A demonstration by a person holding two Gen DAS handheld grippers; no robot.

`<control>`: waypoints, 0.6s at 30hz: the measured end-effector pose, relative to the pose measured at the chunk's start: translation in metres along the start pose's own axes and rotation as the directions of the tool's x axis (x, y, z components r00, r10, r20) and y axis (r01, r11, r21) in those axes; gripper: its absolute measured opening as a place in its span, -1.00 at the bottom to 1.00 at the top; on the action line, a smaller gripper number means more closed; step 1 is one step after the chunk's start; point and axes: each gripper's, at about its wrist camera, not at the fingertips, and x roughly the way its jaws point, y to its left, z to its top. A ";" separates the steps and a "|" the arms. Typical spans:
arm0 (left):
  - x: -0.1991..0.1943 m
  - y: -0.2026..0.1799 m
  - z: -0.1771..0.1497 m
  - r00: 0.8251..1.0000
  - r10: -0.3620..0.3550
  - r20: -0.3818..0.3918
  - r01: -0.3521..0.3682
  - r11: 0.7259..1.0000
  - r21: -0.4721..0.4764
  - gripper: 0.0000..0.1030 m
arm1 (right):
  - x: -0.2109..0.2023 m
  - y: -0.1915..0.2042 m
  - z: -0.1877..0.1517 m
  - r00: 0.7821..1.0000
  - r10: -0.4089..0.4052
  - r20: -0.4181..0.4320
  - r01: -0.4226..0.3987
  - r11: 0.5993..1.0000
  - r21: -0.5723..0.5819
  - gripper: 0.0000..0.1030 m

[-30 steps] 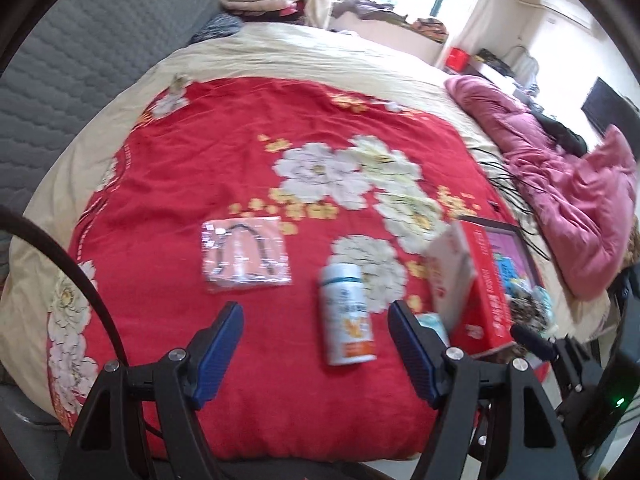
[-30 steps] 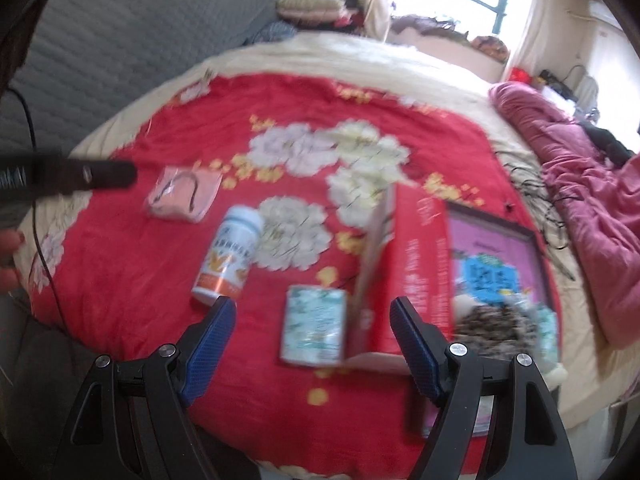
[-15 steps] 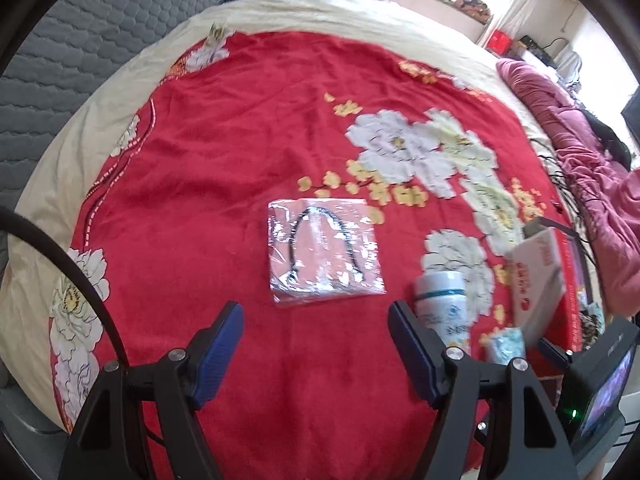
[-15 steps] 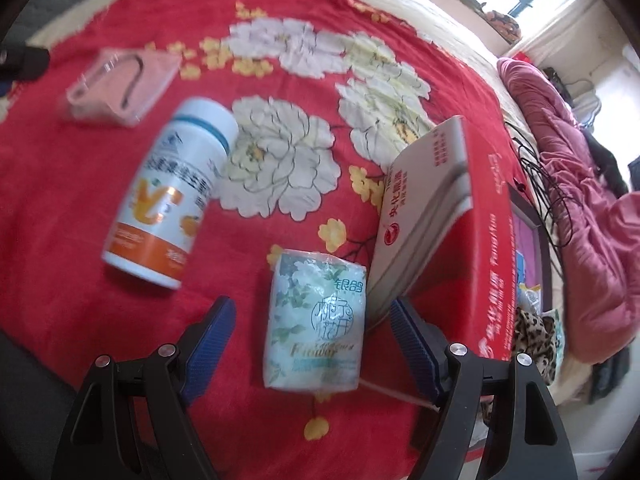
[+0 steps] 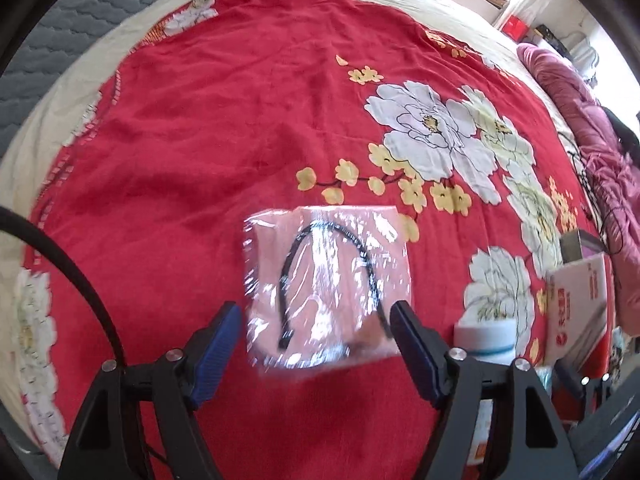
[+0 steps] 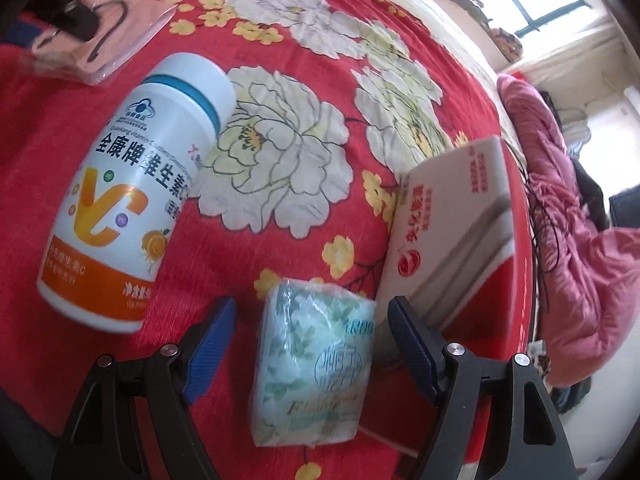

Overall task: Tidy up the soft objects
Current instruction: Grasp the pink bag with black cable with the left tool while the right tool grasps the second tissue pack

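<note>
A clear plastic bag with a pink cloth and a black cord [image 5: 326,284] lies flat on the red flowered bedspread [image 5: 224,120]. My left gripper [image 5: 316,344] is open, its blue fingers either side of the bag's near edge. The bag also shows in the right wrist view [image 6: 104,36], far left. A green-and-white tissue pack [image 6: 316,364] lies between the open blue fingers of my right gripper [image 6: 312,344], apart from both pads.
A white and orange vitamin bottle [image 6: 132,200] lies on its side left of the tissue pack. A red and white open box [image 6: 460,232] stands right of it. A pink quilt [image 6: 580,240] lies at the bed's right edge.
Both grippers have moved forward and down. The left one has closed in on the plastic bag. The right one has closed in on the tissue pack, which now lies between its fingers.
</note>
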 end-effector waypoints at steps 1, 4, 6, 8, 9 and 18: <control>0.006 0.001 0.002 1.000 -0.001 -0.011 0.001 1.000 -0.007 0.52 | 0.000 0.001 0.001 1.000 0.003 0.004 -0.003 1.000 -0.006 0.41; 0.022 0.003 0.005 0.999 0.004 -0.032 -0.005 1.000 -0.029 0.57 | 0.002 -0.002 0.005 0.999 0.054 0.001 -0.054 0.999 0.001 0.07; 0.027 0.001 0.007 1.000 -0.004 -0.026 0.004 1.000 -0.027 0.62 | 0.003 -0.003 0.006 0.998 0.064 0.006 -0.064 0.998 -0.005 0.03; 0.030 -0.004 0.008 1.000 -0.012 -0.013 0.012 1.000 -0.010 0.61 | 0.003 -0.006 0.007 0.997 0.068 0.024 -0.068 0.998 0.001 -0.05; 0.030 -0.005 0.009 1.000 -0.011 -0.007 0.011 1.000 -0.001 0.58 | 0.002 -0.007 0.007 0.996 0.078 0.032 -0.078 0.997 0.004 -0.17; 0.029 -0.010 0.016 0.998 -0.067 0.004 0.067 0.998 0.006 -0.61 | -0.007 -0.021 0.005 0.988 0.133 0.081 -0.137 0.990 0.046 -0.24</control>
